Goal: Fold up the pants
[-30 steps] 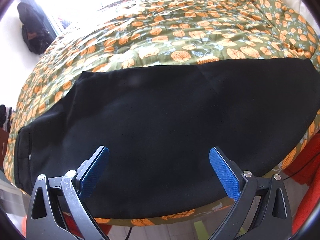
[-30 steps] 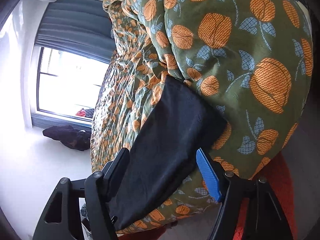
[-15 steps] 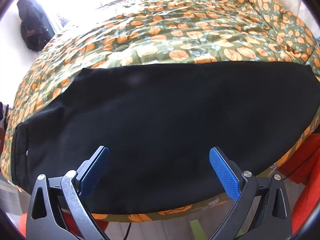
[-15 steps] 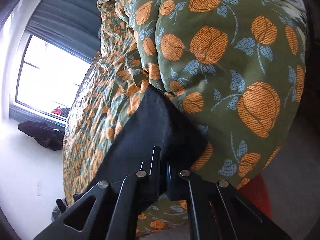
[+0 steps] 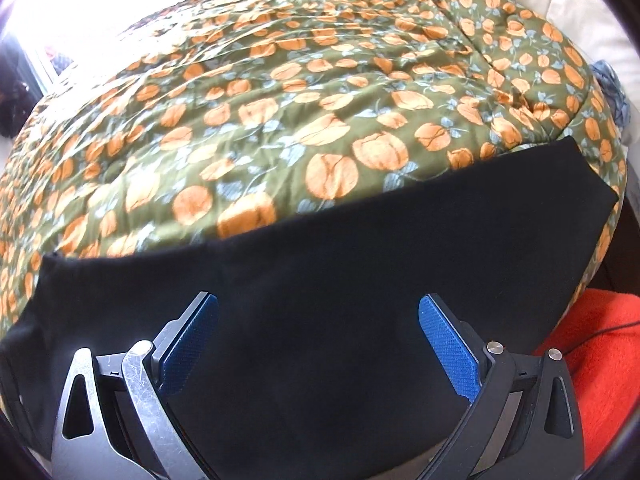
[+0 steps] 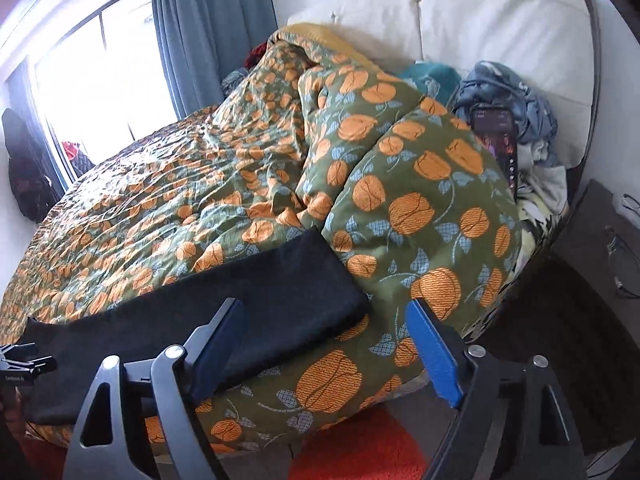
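Black pants (image 5: pixel 340 280) lie flat along the near edge of a bed with a green quilt (image 5: pixel 280 100) printed with orange flowers. In the right wrist view the pants (image 6: pixel 248 300) stretch left from their leg end near the middle. My left gripper (image 5: pixel 316 332) is open and empty, low over the middle of the pants. My right gripper (image 6: pixel 324 344) is open and empty, just off the leg end, above the quilt's edge. Part of the left gripper (image 6: pixel 20 364) shows at the left edge of the right wrist view.
An orange-red rug (image 5: pixel 592 352) lies on the floor beside the bed. A pile of clothes (image 6: pixel 516 104) and a phone (image 6: pixel 500 140) sit by the cream headboard (image 6: pixel 480 20). A dark nightstand (image 6: pixel 600 240) stands at the right. A window with grey curtains (image 6: pixel 208 32) is at the back.
My right gripper, shut on the leg end half a second ago, has let go, opened and drawn back. My left gripper has moved closer over the pants and stays open.
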{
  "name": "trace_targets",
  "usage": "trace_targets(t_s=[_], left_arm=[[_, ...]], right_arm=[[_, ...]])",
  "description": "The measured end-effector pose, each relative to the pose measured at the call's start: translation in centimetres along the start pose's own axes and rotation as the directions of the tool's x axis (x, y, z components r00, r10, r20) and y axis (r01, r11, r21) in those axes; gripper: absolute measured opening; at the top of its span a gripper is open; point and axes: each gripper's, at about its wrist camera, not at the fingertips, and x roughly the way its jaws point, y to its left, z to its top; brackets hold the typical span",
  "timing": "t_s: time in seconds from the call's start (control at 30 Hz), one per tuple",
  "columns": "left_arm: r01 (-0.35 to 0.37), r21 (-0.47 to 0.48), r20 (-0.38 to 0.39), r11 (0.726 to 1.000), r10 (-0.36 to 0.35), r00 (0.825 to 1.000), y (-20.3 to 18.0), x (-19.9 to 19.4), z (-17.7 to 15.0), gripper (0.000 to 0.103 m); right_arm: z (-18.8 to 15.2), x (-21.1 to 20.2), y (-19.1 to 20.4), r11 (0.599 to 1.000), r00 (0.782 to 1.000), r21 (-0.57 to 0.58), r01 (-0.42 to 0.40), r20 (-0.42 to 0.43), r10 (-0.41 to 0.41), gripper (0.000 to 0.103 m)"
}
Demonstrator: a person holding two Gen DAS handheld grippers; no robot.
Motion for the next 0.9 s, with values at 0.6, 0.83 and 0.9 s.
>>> trace_targets(t_s=[0.6, 0.83, 0.9], left_arm=[[0.004, 0.119, -0.032, 0.993, 0.000, 0.999, -6.3, 2.5, -4.3, 0.102], [0.010, 0.102, -0.048, 0.995, -0.006, 0.999, -6.3, 3.3, -4.0, 0.102], [0.011, 0.101, -0.044, 0.995, -0.007, 0.999, -6.3, 3.3, -4.0, 0.102]], right_arm=[[0.1, 2.1, -1.0, 0.994, 0.995, 0.086, -0.074, -0.059, 0.079, 0.088], [-1.4, 4.2, -8.0, 0.832, 0.941, 0.490, -0.262, -0.063, 0.333, 0.087], [-2.0, 4.8, -9.4, 0.754, 0.913, 0.586, -0.297, -0.057, 0.404, 0.084]])
